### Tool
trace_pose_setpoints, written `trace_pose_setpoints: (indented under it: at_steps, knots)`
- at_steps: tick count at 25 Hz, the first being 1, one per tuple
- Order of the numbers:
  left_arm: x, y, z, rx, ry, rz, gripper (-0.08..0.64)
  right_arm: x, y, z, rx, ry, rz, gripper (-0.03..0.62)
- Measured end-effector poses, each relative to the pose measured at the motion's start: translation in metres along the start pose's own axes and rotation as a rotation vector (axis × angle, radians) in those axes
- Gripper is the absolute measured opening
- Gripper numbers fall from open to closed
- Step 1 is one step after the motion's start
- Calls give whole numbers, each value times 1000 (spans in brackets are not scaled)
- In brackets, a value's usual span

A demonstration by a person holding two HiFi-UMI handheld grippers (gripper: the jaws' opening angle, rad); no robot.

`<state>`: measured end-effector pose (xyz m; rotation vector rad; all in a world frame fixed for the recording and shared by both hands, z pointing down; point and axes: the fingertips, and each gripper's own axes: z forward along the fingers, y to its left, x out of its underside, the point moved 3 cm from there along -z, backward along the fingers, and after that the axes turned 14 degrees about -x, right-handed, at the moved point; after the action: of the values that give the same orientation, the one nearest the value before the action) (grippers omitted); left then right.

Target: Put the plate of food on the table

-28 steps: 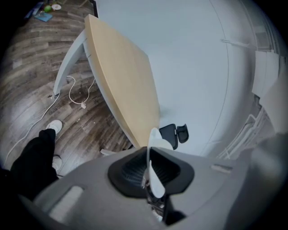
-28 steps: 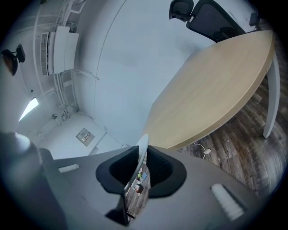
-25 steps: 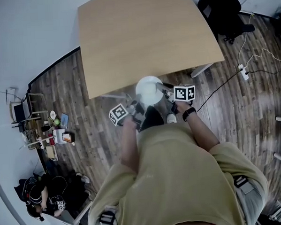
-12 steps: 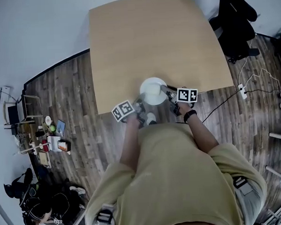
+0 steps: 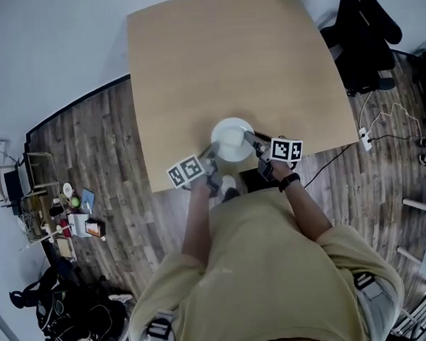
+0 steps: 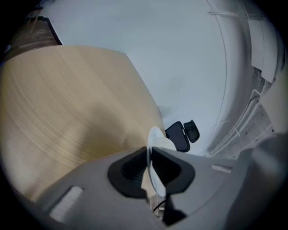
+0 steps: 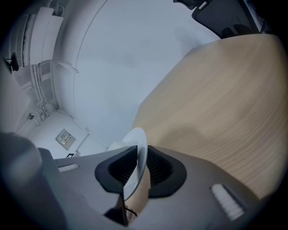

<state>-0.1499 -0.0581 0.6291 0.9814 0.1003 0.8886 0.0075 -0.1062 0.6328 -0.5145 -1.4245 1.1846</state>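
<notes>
Plate (image 5: 232,139) between outstretched left gripper (image 5: 213,154), right gripper (image 5: 251,140); fingers (image 6: 130,171) just easing open.

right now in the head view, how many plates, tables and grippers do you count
plate: 1
table: 1
gripper: 2, the left gripper and the right gripper, each with the plate's rim between jaws that have just been opening
total: 4

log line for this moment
left gripper: on plate rim, jaws just eased open a little | right gripper: same | plate: over table near edge
</notes>
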Motion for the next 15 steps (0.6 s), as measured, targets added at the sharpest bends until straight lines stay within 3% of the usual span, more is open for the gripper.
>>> trace_pose_setpoints:
  at_steps: [4, 15]
  knots:
    - [-31, -8, 25, 0, -12, -14, 34, -36, -15, 20, 7, 1, -5, 67]
    - [-100, -27, 115, -109, -26, 45, 48, -125, -76, 62, 25, 33, 11, 67]
